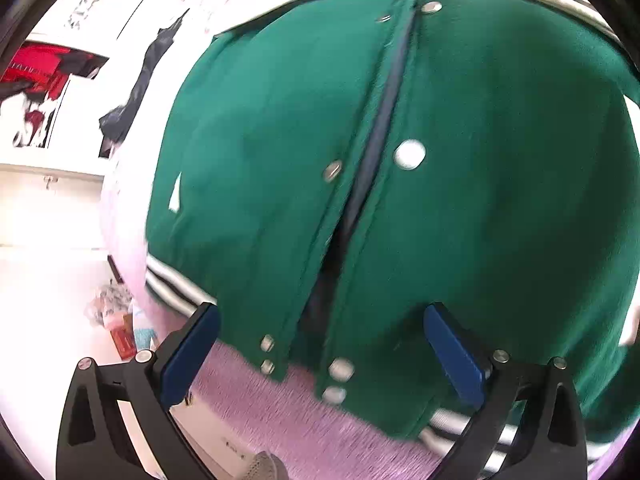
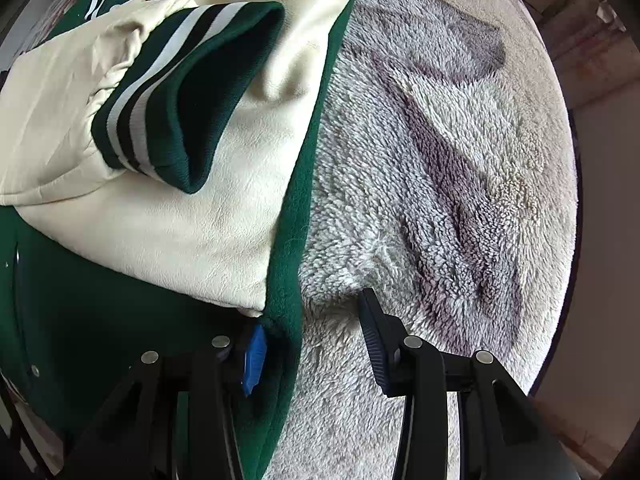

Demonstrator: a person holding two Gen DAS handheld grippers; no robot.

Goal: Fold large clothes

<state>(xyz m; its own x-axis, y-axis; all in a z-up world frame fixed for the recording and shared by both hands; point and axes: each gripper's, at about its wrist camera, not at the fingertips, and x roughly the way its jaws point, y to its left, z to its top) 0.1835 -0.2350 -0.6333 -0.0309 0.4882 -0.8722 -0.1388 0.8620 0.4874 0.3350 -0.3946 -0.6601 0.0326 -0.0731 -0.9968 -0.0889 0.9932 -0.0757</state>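
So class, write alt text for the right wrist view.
A green jacket with a cream sleeve and striped cuff lies on a fluffy grey blanket. The right gripper points down, jaws straddling the jacket's edge.

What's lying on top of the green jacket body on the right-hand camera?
A cream sleeve lies folded across the green jacket body, its striped cuff uppermost. Whatever sits beneath the sleeve is covered. The fleece blanket lies bare beside the jacket's edge.
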